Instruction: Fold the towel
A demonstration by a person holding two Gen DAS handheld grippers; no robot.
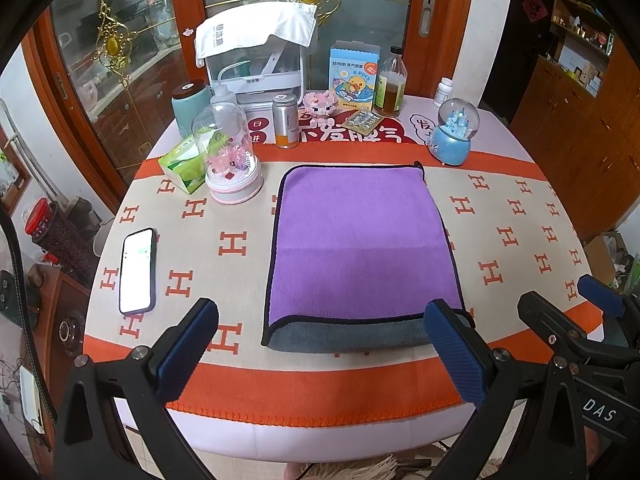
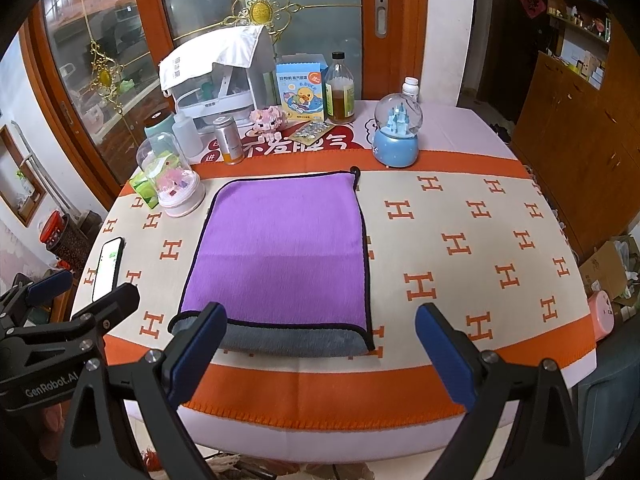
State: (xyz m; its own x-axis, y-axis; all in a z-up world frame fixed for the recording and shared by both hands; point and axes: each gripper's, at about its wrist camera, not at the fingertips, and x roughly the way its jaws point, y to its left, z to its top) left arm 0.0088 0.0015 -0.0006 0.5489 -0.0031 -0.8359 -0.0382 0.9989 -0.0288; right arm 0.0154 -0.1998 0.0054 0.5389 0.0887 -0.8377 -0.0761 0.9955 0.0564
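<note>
A purple towel [image 1: 360, 240] with black trim lies flat on the table, folded over so its grey underside [image 1: 348, 334] shows along the near edge. It also shows in the right wrist view [image 2: 280, 248]. My left gripper [image 1: 324, 352] is open and empty, held above the near table edge in front of the towel. My right gripper [image 2: 320, 352] is open and empty too, just right of the left one, near the towel's near edge. The right gripper shows at the right of the left wrist view [image 1: 568, 300], and the left gripper at the left of the right wrist view [image 2: 84, 284].
A phone [image 1: 138, 272] lies left of the towel. A glass dome [image 1: 230, 156], tissue pack [image 1: 182, 164], canister [image 1: 286, 120], bottles, a box and a blue snow globe [image 1: 454, 132] stand behind it. The orange-patterned cloth [image 1: 520, 240] covers the table.
</note>
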